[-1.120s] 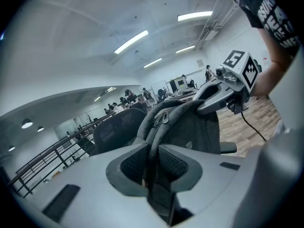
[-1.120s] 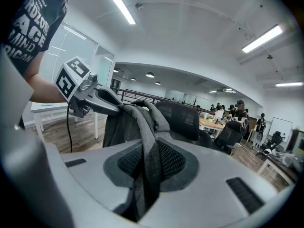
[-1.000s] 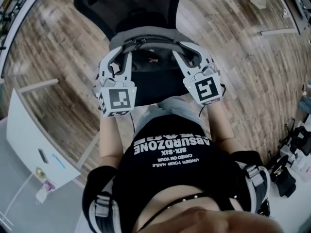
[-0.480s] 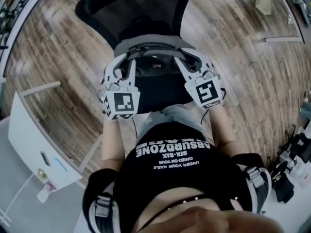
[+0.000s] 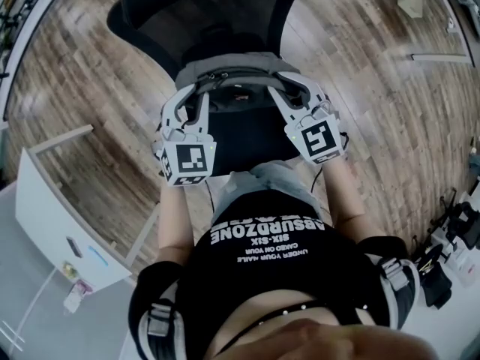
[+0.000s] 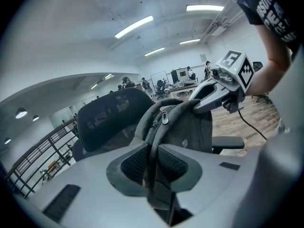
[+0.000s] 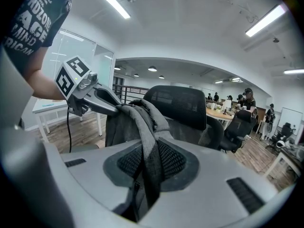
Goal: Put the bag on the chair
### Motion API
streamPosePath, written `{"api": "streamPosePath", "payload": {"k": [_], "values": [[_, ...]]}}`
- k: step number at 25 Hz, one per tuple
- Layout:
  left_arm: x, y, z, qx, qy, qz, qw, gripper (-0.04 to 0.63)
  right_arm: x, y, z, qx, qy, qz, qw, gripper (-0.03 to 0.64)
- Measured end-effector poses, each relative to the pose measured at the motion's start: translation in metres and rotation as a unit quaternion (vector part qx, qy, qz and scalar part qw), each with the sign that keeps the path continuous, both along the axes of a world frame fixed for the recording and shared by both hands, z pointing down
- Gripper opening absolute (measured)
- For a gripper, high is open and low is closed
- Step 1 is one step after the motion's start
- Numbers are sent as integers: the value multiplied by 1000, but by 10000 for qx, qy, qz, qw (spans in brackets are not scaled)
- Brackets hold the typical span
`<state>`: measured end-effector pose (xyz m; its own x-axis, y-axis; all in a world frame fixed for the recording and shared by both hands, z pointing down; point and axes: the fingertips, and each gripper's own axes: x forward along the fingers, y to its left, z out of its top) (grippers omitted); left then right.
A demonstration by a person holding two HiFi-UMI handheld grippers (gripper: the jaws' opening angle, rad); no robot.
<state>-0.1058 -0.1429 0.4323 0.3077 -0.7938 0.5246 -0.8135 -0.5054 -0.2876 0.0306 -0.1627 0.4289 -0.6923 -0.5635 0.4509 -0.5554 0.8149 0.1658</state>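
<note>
Bag (image 5: 232, 67) is sinking closer above the chair (image 5: 202, 13) seat; our left tool (image 5: 196, 90) and right tool (image 5: 282, 85) are still pinching it.

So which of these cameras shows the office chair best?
The right gripper view: the chair stands behind the grey bag with its mesh back mostly unobstructed. The left gripper view shows the back partly behind the bag, plus an armrest. The head view only looks down on it, foreshortened.

The head view is looking steeply down over the person's chest (image 5: 270, 268) onto the chair (image 5: 202, 13) and bag (image 5: 232, 67). Both gripper views are looking closely along their jaws, sharing that bag and chair from opposite sides.
</note>
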Motion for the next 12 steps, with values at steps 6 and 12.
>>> {"api": "streamPosePath", "payload": {"k": [6,12], "values": [[-2,-9,18,-149,27,-43,9999,75,-2,-12,17,-77,106,-68,9999,86],[-1,-18,35,-251,2,-57,9997,75,-2,-21,35,-215,161,-64,9996,86]]}}
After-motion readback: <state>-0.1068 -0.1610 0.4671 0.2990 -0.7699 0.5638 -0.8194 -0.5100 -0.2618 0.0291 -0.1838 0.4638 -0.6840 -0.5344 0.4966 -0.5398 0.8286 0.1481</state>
